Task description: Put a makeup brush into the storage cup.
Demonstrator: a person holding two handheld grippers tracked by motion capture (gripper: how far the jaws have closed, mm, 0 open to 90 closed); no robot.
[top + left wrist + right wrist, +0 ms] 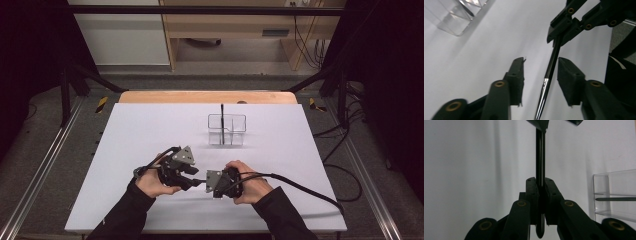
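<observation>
Currently the black pen (540,157) is clamped between the jaws of your right gripper (540,187), which are closed tight on its shaft; one end pokes out behind the jaws toward the camera and the rest runs forward. In the left gripper view the same pen (550,70) passes through the gap of your left gripper (541,75), whose jaws stand apart on either side of the shaft without touching it. Seen from the high view, your two grippers meet tip to tip above the near middle of the white table (125,145), left gripper (194,179) and right gripper (209,184) just beside each other. Farther back on the table stands a clear plastic organizer (227,131) with a second dark pen (222,117) upright in its left compartment.
</observation>
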